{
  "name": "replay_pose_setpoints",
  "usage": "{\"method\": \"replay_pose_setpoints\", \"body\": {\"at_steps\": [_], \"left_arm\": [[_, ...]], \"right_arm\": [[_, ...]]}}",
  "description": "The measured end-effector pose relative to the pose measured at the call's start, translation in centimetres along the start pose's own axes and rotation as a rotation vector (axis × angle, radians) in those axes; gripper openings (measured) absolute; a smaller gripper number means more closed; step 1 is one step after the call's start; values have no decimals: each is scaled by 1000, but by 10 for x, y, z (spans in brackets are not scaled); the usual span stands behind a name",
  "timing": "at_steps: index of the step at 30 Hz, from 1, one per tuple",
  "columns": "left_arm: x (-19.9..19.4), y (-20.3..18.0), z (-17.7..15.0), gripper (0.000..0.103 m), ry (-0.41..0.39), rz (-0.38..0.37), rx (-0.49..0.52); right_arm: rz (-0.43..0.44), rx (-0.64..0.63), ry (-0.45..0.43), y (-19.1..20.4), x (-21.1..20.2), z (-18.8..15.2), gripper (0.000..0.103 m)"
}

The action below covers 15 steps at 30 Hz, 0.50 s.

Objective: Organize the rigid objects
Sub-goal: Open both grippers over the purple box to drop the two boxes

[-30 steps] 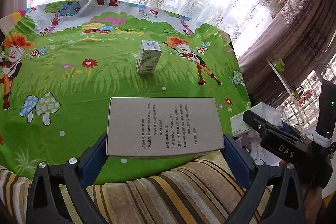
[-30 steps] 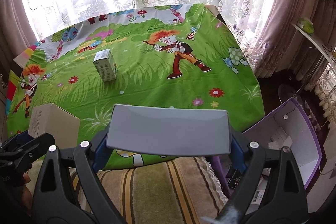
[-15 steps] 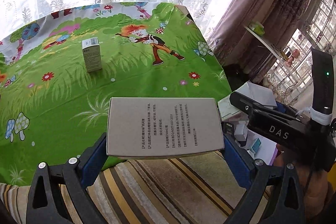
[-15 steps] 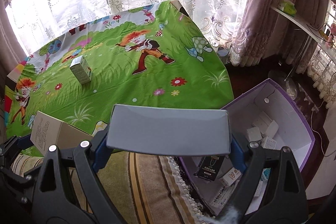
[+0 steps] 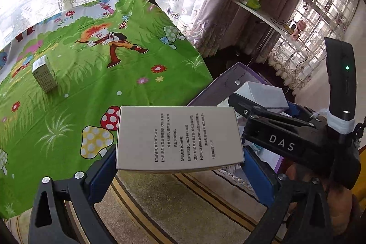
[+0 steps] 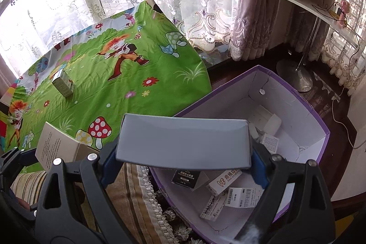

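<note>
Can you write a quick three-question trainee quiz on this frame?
1. True or false: the left hand-held gripper is clamped on a tan box with printed text.
2. What does the right hand-held gripper hold? A) a grey box B) a green bottle C) nothing
3. Fill in: one small box stands alone on the green ____, while the purple bin beside it already holds several packages.

Key: 1 true; 2 A; 3 tablecloth
</note>
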<state>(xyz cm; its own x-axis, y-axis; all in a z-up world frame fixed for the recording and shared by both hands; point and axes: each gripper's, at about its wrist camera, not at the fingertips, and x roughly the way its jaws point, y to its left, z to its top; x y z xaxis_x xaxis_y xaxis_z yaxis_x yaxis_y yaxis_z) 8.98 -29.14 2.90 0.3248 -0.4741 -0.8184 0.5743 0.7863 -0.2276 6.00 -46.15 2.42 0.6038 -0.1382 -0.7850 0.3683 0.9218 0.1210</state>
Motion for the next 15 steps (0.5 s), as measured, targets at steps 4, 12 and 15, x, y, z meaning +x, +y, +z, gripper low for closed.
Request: {"method": "replay_pose_setpoints", "body": {"at_steps": [4,12,15], "left_arm": [[9,-15,2,102,19,-5,34],[20,-44,5,102,34,-47,108],[21,-58,5,102,32,-89,153]], "right_arm": [[-20,39,-4,-21,1,0,92],[-37,114,-2,-56,4,-4,92],[-43,141,-7,-66,4,-6,93]]}}
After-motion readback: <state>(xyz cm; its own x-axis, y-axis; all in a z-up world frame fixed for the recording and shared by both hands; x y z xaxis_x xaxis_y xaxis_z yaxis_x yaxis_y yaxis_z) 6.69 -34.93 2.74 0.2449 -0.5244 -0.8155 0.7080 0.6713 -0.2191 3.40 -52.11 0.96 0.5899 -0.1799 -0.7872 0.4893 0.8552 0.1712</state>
